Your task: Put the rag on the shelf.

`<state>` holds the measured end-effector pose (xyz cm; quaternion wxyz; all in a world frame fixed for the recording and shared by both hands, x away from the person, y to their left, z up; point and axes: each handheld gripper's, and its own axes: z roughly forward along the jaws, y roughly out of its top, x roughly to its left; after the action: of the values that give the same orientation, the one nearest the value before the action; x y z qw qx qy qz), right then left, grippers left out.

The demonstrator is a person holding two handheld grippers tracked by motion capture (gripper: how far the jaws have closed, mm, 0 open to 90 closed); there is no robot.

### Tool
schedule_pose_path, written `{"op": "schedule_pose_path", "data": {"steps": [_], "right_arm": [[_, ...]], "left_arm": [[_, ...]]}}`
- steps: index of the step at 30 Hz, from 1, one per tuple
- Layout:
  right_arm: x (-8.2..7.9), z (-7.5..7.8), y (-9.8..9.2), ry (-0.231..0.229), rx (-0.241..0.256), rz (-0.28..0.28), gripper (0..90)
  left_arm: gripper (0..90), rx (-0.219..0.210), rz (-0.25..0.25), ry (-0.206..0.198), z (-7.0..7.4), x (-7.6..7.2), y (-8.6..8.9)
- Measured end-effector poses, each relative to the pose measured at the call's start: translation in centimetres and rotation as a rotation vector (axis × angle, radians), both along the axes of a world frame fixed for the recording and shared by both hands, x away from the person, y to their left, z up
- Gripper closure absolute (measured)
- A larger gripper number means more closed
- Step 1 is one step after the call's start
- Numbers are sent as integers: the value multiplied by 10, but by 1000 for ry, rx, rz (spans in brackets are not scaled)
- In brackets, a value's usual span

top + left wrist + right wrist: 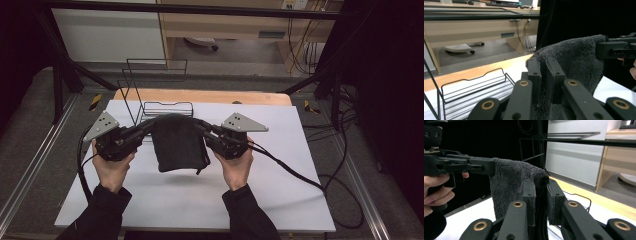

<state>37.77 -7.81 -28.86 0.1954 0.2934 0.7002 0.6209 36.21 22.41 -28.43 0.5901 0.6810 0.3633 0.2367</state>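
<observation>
High view shows left gripper (146,126) and right gripper (201,127) both clenched on the dark towel (177,142), lifted above the desk (280,170); next probably folding or hanging it.

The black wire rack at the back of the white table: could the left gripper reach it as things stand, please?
Probably not freely. The left gripper is shut on the dark grey fleecy towel, which the right gripper also clamps, so the towel ties it down. The black wire rack stands just beyond, with nothing between.

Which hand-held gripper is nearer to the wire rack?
The left hand-held gripper: the wire rack stands just behind it, while the right hand-held gripper is farther away.
</observation>
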Motion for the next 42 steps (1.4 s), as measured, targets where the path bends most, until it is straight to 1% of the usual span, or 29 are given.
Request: {"op": "schedule_pose_path", "data": {"steps": [3, 5, 7, 11, 16, 17, 18, 23, 24, 25, 29, 32, 39, 42], "right_arm": [[1, 4, 2, -12, 1, -5, 801], [2, 6, 3, -20, 5, -10, 800], [3, 8, 5, -26, 16, -14, 801], [5, 13, 7, -40, 31, -23, 801], [8, 20, 11, -66, 40, -27, 801], [9, 21, 12, -72, 42, -30, 801], [9, 22, 12, -75, 45, -30, 801], [12, 28, 17, -103, 55, -38, 802], [13, 29, 18, -109, 58, -42, 802], [14, 30, 19, -109, 62, -42, 802], [19, 36, 22, -125, 75, -44, 803], [21, 40, 25, -146, 80, -45, 803], [27, 53, 28, -164, 91, -40, 803], [31, 57, 29, -163, 108, -39, 803]], "left_arm": [[826, -5, 9, -18, 4, 1, 1], [826, -16, 13, -25, 6, 2, 2], [827, -24, 20, -37, 8, 2, 2], [827, -36, 27, -49, 13, 5, 4], [827, -64, 37, -65, 18, 9, 8], [827, -65, 43, -76, 19, 10, 9], [827, -75, 39, -73, 20, 10, 9], [828, -93, 47, -94, 25, 14, 13], [828, -92, 54, -105, 26, 15, 14], [828, -100, 51, -102, 27, 15, 15], [828, -113, 63, -122, 32, 18, 17], [828, -124, 71, -138, 36, 20, 18], [829, -153, 88, -162, 47, 27, 20], [829, -164, 95, -175, 51, 30, 21]]}}
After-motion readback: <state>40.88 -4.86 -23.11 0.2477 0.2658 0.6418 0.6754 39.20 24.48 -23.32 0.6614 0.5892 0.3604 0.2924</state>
